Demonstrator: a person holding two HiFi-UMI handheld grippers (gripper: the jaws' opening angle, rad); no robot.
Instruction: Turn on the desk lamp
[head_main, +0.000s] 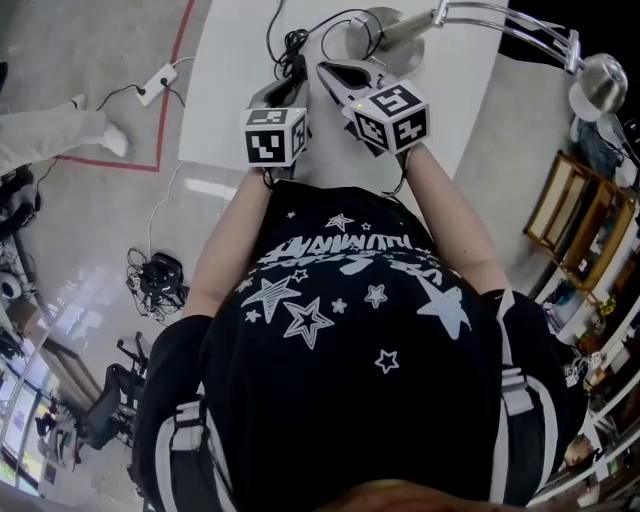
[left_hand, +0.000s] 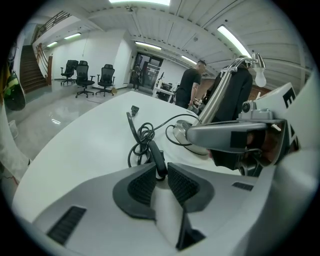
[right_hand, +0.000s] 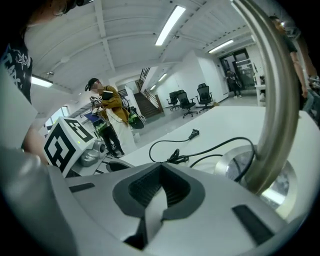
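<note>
Left gripper (left_hand: 161, 171): jaws are closed on the black inline switch (left_hand: 156, 157). Both pads are seen touching its sides near the tips. The near end of the switch is pinched at the jaw mouth and the rest sticks out forward.

The cord (left_hand: 142, 134) is bunched in a loose coil just ahead of the left jaws, on the white table (left_hand: 85, 150). The plug (left_hand: 135, 109) is seen farther ahead, lying loose on the table.

Lamp (head_main: 400, 28): its round base (left_hand: 186, 136) is set ahead and right of the left jaws, near but not touching. The metal arm (left_hand: 216, 100) slants up and to the right from the base. Whether the bulb is lit can't be told.

Right gripper (right_hand: 160, 167): jaws are shut pad to pad, with nothing held between them. The base is found just ahead-right of these jaws, with the arm rising close on their right. The cord is run across the table ahead of them, toward their left.

In the head view both grippers are held side by side over the near table edge, with the lamp base just beyond the right jaws.
</note>
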